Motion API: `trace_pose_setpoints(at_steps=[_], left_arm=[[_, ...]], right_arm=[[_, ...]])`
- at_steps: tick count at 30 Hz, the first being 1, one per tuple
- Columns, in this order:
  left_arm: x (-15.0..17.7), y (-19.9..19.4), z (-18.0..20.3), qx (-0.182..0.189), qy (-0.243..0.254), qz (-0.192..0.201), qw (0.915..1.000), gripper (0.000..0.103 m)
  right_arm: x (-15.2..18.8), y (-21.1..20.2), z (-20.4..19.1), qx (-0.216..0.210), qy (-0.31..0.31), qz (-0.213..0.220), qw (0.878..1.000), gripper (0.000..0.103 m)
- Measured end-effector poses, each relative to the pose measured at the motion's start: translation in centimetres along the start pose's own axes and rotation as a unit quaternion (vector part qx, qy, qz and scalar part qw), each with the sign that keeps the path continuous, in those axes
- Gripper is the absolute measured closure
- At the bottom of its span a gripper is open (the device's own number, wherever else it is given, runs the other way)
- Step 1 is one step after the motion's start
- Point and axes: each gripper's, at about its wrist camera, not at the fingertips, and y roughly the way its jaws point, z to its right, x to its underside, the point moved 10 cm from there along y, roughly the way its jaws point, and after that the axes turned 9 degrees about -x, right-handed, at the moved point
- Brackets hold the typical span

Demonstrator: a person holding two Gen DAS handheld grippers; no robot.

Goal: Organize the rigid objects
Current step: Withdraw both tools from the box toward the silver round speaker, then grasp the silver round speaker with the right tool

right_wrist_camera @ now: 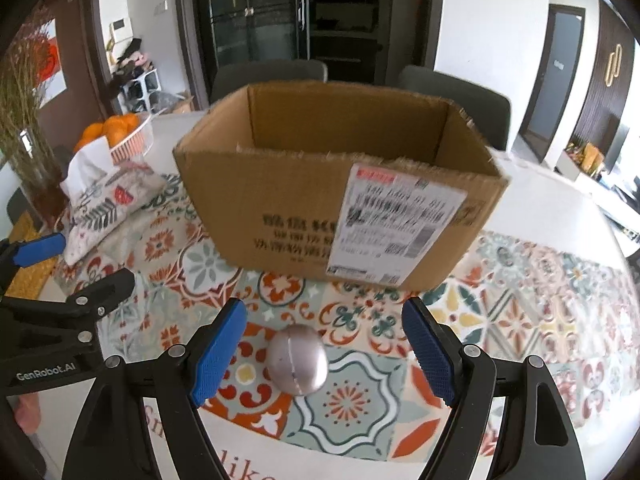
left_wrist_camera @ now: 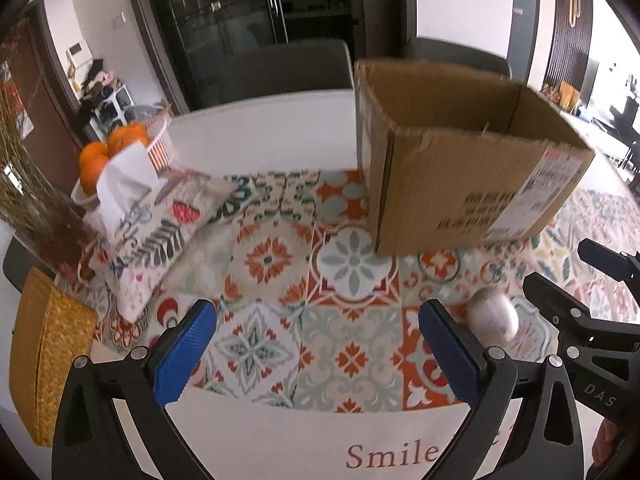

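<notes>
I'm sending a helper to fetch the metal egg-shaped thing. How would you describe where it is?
Find the open cardboard box on the patterned tablecloth. Just in front of its labelled side lies a silver egg, between the open right gripper's fingers. It is the only plain, shiny metal thing there, with a seam around it.

Ball (right_wrist_camera: pixel 297 363) before box (right_wrist_camera: pixel 336 200), on tablecloth (right_wrist_camera: pixel 520 320)

A silver, egg-shaped metal object (right_wrist_camera: pixel 297 364) lies on the patterned tile-print tablecloth (right_wrist_camera: pixel 520 320), just in front of the open brown cardboard box (right_wrist_camera: pixel 336 184) — near its labelled front wall, not touching it. The right gripper (right_wrist_camera: pixel 322 354) hangs with its blue-padded jaws spread wide on either side of the egg, clear of it. Left of the box sit a floral fabric tissue pouch (right_wrist_camera: pixel 104 204) and a basket of oranges (right_wrist_camera: pixel 120 136).
</notes>
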Motion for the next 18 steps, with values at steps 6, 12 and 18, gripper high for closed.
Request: trace_pose_setpoints(at_steps=[6, 12, 18], left_arm=[[1.9, 2.2, 0.2, -0.004, 0.012, -0.033, 0.9994, 0.000], [3.3, 4.0, 0.4, -0.008, 0.021, -0.059, 0.9980, 0.000], [4.0, 5.2, 0.5, -0.009, 0.020, -0.075, 0.9969, 0.000]], right_arm=[[2.0, 2.7, -0.5, -0.018, 0.002, -0.036, 0.999, 0.025], [4.0, 5.3, -0.6, -0.029, 0.005, -0.074, 0.997, 0.032], [5.1, 6.9, -1.0, -0.035, 0.006, -0.094, 0.995, 0.037]])
